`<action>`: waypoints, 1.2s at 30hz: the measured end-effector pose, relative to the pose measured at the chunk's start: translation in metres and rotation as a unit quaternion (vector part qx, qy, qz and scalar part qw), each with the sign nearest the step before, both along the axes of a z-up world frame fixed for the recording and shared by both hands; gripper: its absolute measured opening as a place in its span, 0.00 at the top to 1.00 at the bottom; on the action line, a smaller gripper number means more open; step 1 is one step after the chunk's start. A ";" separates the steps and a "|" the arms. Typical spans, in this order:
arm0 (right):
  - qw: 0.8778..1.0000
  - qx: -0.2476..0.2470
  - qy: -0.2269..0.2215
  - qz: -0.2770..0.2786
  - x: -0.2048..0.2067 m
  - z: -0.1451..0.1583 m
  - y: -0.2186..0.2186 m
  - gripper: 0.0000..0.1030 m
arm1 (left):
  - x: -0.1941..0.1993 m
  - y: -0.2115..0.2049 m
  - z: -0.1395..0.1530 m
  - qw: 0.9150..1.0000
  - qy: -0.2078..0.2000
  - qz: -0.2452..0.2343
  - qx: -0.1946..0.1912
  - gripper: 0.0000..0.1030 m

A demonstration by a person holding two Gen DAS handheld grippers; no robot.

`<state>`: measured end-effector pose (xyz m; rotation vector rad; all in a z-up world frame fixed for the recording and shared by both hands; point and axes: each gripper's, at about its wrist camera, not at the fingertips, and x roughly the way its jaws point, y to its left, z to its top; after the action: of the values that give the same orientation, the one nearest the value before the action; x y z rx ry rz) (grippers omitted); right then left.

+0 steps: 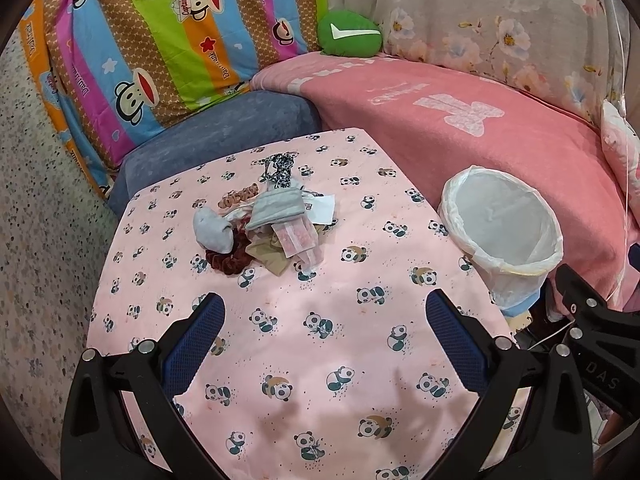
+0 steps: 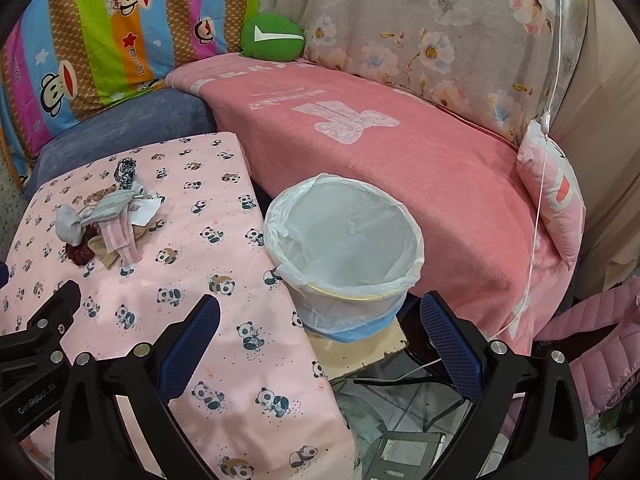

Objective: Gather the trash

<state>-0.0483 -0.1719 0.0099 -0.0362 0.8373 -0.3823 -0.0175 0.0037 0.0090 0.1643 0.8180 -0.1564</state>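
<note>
Left gripper [image 1: 326, 330]: wide open, empty, lower frame.
Trash pile [image 1: 272, 224]: above it, apart; long axis runs upper-right to lower-left.
Bin [image 1: 502, 236]: right, upright.

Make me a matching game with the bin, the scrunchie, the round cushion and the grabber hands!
Things:
1. trash bin
2. scrunchie
3. round cushion
4. left gripper and right gripper

Clues:
A. green, up on the sofa
B. dark red, in the pile on the panda cloth
C. open, holding nothing
D. lined with a white bag, beside the table

Pairs: 1-D, 2-B, 3-A, 4-C
</note>
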 end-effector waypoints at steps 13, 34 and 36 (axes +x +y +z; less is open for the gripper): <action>1.000 0.002 -0.002 -0.005 0.001 0.000 -0.003 0.05 | 0.001 0.000 0.001 1.000 -0.002 -0.002 -0.002 0.07; 1.000 -0.003 -0.003 -0.008 0.005 0.000 0.002 0.05 | 0.010 0.005 -0.004 1.000 0.004 -0.004 -0.012 0.07; 1.000 -0.003 -0.004 -0.008 0.006 0.001 0.003 0.05 | 0.012 0.008 -0.004 1.000 0.004 -0.003 -0.014 0.07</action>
<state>-0.0427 -0.1690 0.0105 -0.0331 0.8291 -0.3993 -0.0058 0.0118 0.0050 0.1396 0.8231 -0.1732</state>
